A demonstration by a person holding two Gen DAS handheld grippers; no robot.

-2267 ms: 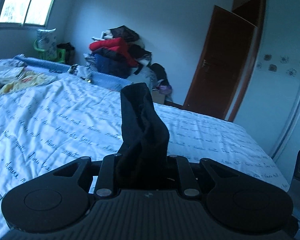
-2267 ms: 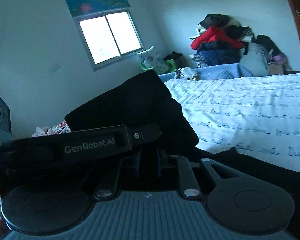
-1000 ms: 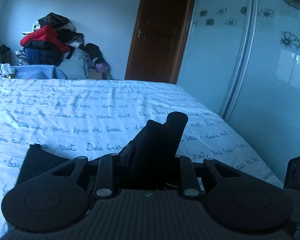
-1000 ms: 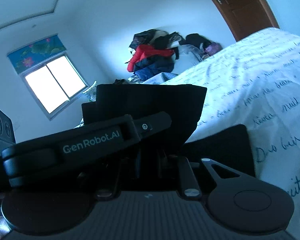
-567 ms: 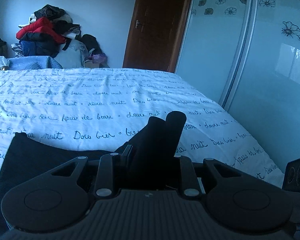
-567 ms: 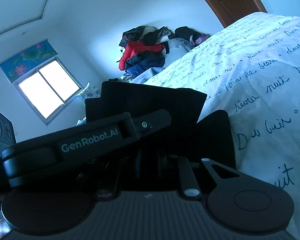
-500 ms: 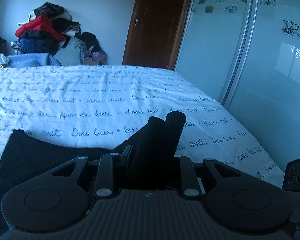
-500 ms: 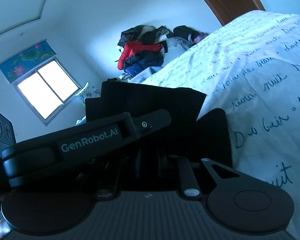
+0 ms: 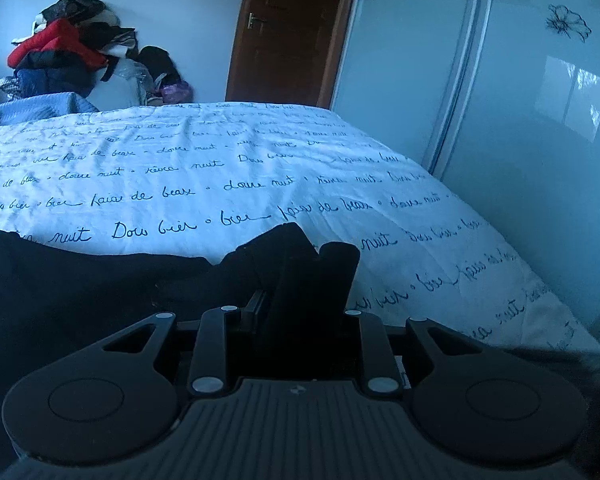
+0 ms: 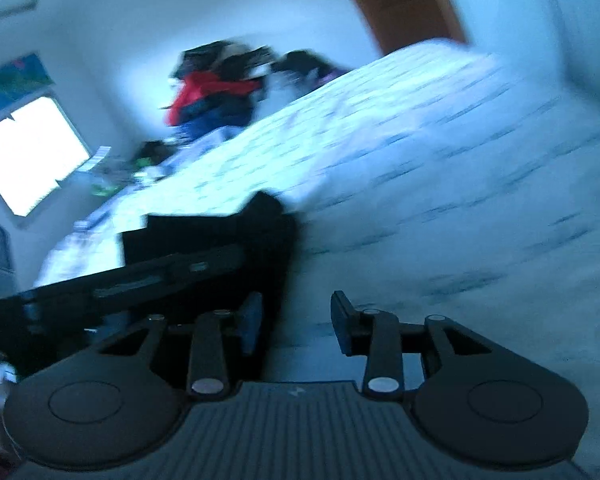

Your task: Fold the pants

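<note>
L claw (image 9: 300, 276) gripping bunched edge of black pants (image 9: 80, 292) | pants lying on bed (image 9: 228, 168), near edge, w/ script-print cover | R claw (image 10: 296, 320) jaws opening, nothing btwn them, pants just beside its left finger | R view blurring

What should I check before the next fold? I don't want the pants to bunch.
1. Left gripper clamped on the pants: ok.
2. Right gripper let go: ok, its jaws are opening, with bare bedspread between them.
3. Pants lying on the bedspread: ok, to the left of the right gripper.
4. Pants flat, without creases: cannot tell, too dark and blurred.
5. Room on the bedspread ahead: ok.
</note>
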